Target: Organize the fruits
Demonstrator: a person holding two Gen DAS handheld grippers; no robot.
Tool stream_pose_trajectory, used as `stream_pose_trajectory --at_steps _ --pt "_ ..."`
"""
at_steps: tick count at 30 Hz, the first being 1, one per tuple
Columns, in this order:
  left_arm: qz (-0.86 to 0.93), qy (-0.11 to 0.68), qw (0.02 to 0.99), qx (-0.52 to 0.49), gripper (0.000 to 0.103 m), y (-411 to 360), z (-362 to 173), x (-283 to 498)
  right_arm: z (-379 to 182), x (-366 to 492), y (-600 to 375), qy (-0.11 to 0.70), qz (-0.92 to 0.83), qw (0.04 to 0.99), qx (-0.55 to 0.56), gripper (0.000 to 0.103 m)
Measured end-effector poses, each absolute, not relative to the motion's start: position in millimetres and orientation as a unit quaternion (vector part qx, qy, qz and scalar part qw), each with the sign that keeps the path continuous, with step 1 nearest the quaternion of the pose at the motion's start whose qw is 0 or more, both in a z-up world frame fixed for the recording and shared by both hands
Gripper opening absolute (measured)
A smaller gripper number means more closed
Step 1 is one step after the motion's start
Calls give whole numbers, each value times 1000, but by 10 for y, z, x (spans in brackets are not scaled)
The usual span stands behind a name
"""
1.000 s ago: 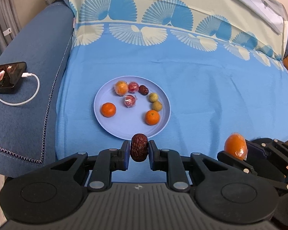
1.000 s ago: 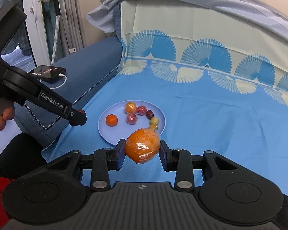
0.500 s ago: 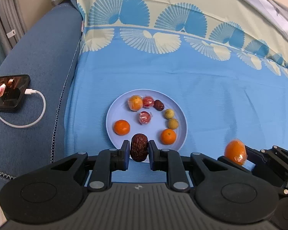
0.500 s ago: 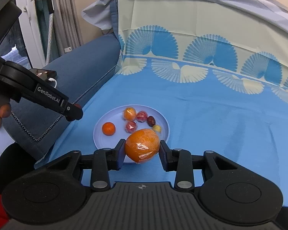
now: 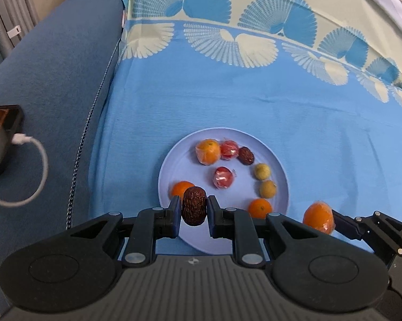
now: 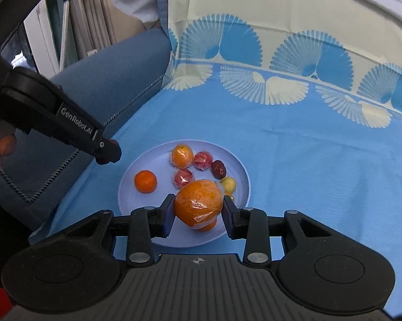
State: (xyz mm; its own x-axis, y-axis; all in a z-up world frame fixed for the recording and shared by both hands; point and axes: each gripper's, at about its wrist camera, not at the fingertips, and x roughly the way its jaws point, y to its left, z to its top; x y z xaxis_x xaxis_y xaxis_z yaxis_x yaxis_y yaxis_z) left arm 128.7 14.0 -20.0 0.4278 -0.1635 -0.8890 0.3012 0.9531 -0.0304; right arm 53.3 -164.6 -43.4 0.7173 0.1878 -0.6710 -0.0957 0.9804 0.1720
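Note:
A pale blue plate (image 5: pixel 174 165) (image 6: pixel 131 187) lies on the blue sheet and holds several fruits: wrapped orange (image 5: pixel 207 151), two red wrapped fruits, a dark date (image 5: pixel 245 155), two yellow-green fruits and small tangerines (image 6: pixel 145 181). My left gripper (image 5: pixel 194 210) is shut on a wrinkled brown date (image 5: pixel 194 209) above the plate's near-left rim. My right gripper (image 6: pixel 198 208) is shut on a plastic-wrapped orange (image 6: pixel 198 203) (image 5: pixel 318 217) over the plate's near edge. In the right wrist view the left gripper (image 6: pixel 107 153) hangs left of the plate.
A phone (image 5: pixel 0 136) with a white charging cable (image 5: pixel 37 176) lies on the dark blue sofa arm (image 5: pixel 53 85) to the left. The patterned sheet (image 5: pixel 254 93) covers the seat and backrest. A person's fingers (image 6: pixel 0 149) hold the left gripper's handle.
Both grippers moved forward and lower toward the plate, which now looks larger and nearer. Each keeps its fruit; the phone slid toward the left edge of the left wrist view.

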Motion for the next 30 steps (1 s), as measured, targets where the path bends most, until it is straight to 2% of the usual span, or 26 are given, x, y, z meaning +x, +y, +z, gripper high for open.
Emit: stream_pose_trajectory --at_steps 12,13,14,15,16,17,26,30 --pt "-148 543 822 87 22 -23 -676 1696 -793 1133 -1552 393 91 914 34 39" --pt "-156 543 821 86 27 -27 -693 1713 -819 1166 -1553 395 93 913 33 40" --pt "-164 541 820 84 58 -40 -701 1720 -835 1187 -1553 394 95 914 31 47" --pt "-166 541 820 84 80 -54 -702 1729 -846 1203 -1548 390 96 915 27 58" --pt "-157 537 824 84 101 -62 -691 1729 -851 1216 -1544 387 95 917 21 84" --pt "-149 524 834 82 103 -54 -655 1698 -845 1215 -1529 386 92 918 10 94" --pt "-115 513 842 122 103 3 -467 1261 -578 685 -1483 393 90 915 7 102" --pt "-103 500 848 142 103 80 -342 972 -425 417 -1448 381 72 922 5 102"
